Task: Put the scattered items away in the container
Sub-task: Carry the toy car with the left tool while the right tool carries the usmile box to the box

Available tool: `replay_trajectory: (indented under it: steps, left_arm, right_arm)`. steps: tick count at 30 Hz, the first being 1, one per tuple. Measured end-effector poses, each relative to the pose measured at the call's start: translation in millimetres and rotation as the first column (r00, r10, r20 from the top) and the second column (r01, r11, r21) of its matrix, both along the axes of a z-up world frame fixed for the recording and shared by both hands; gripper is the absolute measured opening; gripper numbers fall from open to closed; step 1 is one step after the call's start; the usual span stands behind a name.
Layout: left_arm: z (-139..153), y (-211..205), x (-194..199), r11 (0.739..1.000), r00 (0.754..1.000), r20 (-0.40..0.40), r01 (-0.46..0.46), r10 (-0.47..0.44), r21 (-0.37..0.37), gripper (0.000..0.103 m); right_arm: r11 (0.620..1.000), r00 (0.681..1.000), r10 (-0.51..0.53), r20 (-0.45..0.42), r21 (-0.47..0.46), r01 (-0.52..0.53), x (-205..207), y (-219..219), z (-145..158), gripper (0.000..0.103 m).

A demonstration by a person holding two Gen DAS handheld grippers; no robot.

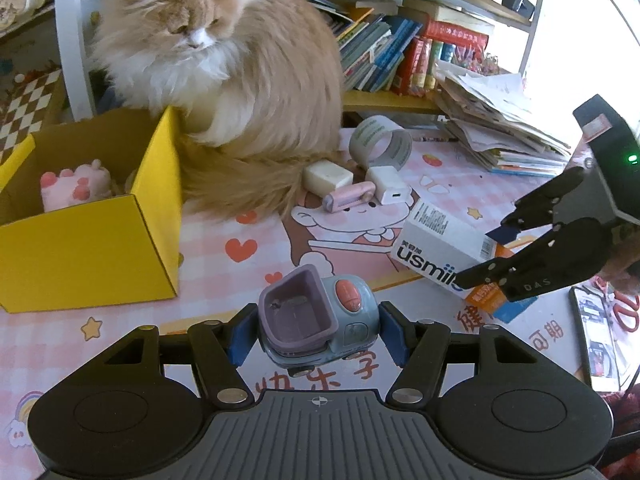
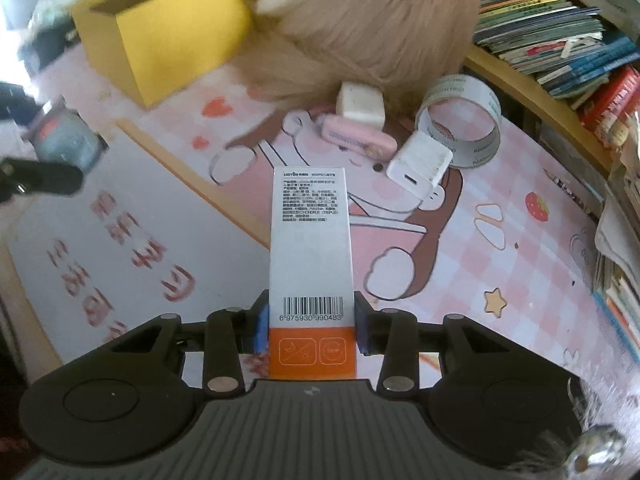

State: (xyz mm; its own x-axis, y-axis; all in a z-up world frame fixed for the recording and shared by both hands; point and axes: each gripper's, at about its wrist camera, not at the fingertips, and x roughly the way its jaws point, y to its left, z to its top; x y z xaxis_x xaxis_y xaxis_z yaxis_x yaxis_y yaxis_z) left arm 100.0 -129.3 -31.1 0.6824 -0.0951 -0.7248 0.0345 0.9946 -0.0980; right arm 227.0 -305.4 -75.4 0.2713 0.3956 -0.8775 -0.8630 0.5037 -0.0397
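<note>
Toothpaste box, long, white and orange cardboard (image 2: 310, 248), is pinched at its orange near end by the right tool (image 2: 308, 330). It looks light and easy to crush. Left tool (image 1: 318, 338) squeezes a small blue plastic toy car (image 1: 320, 316), near the yellow cardboard box (image 1: 92, 248) on the counter (image 1: 224, 280).

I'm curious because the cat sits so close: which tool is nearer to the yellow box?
The left. The left tool, holding the toy car, is just beside the yellow box. The right tool, gripping the white carton, is farther off, beyond the car.
</note>
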Motion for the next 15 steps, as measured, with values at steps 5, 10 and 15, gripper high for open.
replay_trajectory:
  steps: [5,10,15]
  left_arm:
    - [3,5,-10,1.0,1.0,-0.004,-0.012,0.012,-0.009,0.063]
    - [3,11,-20,1.0,1.0,-0.005,-0.019,0.019,-0.013,0.063]
    - [1,20,-29,0.999,0.999,0.005,-0.036,0.036,-0.025,0.063]
  right_arm:
    - [0.998,1.0,-0.016,-0.006,0.056,0.016,-17,7,12,0.037]
    - [0.995,0.999,-0.03,-0.014,0.096,0.031,-33,16,20,0.037]
    - [0.991,0.998,-0.058,-0.025,0.121,0.06,-48,24,25,0.037]
